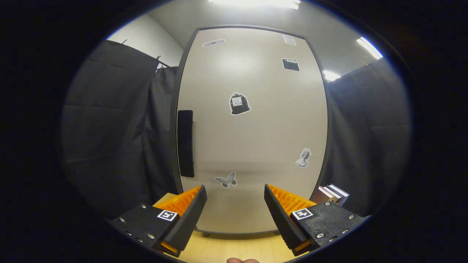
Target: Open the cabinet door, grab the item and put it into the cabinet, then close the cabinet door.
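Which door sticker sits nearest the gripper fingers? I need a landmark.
The butterfly sticker, lowest on the closed cabinet door, just above the open gripper; the bust sticker sits higher.

No wording can be read: the stickers (240, 103) on the cabinet door (252, 128) are too small to make out.

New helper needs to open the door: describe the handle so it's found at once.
Start at the beige cabinet door, shut ahead of the open gripper. Along its left edge runs the handle, a tall black bar. The door's other marks are small flat stickers.
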A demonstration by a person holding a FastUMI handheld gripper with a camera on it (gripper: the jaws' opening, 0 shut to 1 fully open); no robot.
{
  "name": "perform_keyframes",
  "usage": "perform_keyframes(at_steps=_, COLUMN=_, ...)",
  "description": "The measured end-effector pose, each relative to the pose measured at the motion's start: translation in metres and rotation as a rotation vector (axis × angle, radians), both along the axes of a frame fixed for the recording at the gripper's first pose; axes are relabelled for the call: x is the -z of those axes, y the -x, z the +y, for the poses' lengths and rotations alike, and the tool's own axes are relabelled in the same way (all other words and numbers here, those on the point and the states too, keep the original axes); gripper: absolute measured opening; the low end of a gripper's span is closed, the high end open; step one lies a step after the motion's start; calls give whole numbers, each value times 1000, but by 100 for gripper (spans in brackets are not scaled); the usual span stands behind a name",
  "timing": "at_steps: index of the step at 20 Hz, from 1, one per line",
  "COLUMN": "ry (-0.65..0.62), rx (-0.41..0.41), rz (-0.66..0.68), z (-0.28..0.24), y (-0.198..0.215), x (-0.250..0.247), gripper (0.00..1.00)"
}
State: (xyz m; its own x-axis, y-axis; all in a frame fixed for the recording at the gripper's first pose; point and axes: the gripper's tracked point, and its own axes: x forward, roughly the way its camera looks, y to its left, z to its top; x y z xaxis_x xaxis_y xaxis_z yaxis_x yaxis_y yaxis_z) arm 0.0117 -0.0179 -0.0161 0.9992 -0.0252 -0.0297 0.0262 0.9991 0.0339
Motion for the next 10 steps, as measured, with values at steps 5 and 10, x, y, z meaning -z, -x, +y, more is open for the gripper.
perform_keyframes(at_steps=5, ry=-1, rx=8, rz=-10, z=-7, y=-4, x=-1, gripper=98)
perform_keyframes(at_steps=10, ry=-14, rx=24, rz=1, z=-18, y=-19, x=5, gripper=98)
